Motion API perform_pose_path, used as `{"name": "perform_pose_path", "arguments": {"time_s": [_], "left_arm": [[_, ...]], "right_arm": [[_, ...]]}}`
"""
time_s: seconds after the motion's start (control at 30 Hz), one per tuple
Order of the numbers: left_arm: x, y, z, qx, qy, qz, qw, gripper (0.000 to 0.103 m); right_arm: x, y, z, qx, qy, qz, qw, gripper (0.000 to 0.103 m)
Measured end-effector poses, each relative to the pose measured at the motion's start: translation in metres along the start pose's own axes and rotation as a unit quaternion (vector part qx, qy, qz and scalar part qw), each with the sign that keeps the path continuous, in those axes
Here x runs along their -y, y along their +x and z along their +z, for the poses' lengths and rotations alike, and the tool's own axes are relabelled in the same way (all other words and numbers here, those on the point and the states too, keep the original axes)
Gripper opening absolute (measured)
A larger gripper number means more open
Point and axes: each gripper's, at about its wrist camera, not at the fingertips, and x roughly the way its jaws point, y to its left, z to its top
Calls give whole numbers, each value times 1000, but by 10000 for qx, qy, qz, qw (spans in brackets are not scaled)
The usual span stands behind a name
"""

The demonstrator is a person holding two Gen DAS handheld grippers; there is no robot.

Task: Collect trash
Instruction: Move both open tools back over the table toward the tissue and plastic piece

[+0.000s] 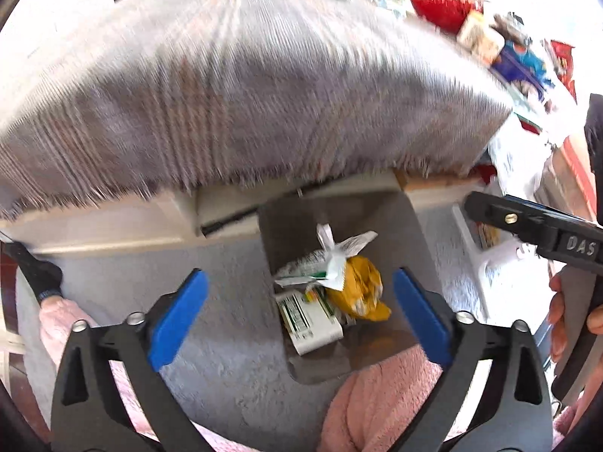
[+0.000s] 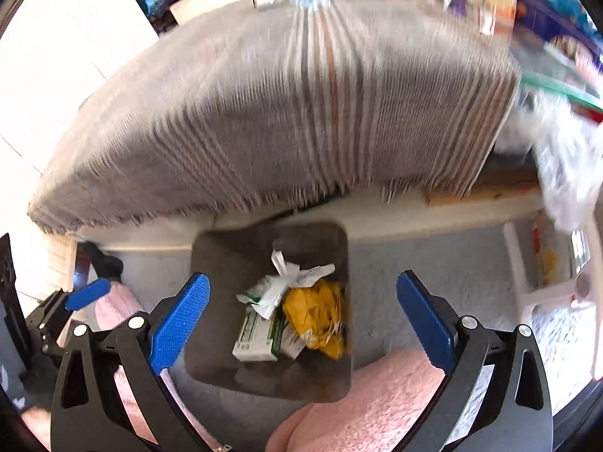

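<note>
A grey bin [image 1: 392, 222] [image 2: 226, 252] stands on the carpet below the table edge. It holds a yellow crumpled wrapper [image 1: 361, 290] [image 2: 320, 312], white crumpled paper [image 1: 335, 252] [image 2: 290, 275] and a white-green box [image 1: 309, 316] [image 2: 256, 339]. My left gripper [image 1: 299, 316] is open and empty above the bin. My right gripper [image 2: 303, 320] is open and empty above the bin; it also shows at the right of the left wrist view [image 1: 527, 226]. The left gripper's blue finger [image 2: 86, 297] shows in the right wrist view.
A grey striped fringed cloth [image 1: 245, 86] [image 2: 282, 105] covers the table. Packets, a red bowl [image 1: 441, 3] and boxes clutter its far right. Pink fleece legs [image 1: 380, 399] [image 2: 369, 403] are below. A white plastic stool [image 2: 542, 286] stands at the right.
</note>
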Motion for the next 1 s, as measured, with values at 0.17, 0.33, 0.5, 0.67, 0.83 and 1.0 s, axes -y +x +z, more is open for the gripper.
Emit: {"name": "perform_pose_path", "arguments": {"time_s": [0.17, 0.33, 0.5, 0.67, 0.83, 1.0], "left_arm": [[-8, -22, 34, 279, -63, 25, 9996, 95], [-10, -35, 71, 516, 6, 81, 9986, 95], [-17, -32, 120, 628, 37, 262, 9977, 95], [-21, -13, 164, 599, 35, 278, 9978, 95], [-25, 9, 201, 565, 73, 369, 9977, 95], [-29, 26, 225, 530, 62, 373, 9979, 95]], "right_arm": [[-2, -31, 34, 447, 4, 84, 9990, 100], [-5, -42, 80, 823, -63, 58, 9966, 100], [-6, -31, 127, 993, -96, 3, 9950, 100], [-9, -7, 172, 951, -118, -9, 9954, 96], [-12, 18, 204, 881, -152, 5, 9960, 84], [-20, 46, 229, 842, -311, -114, 9959, 64]]}}
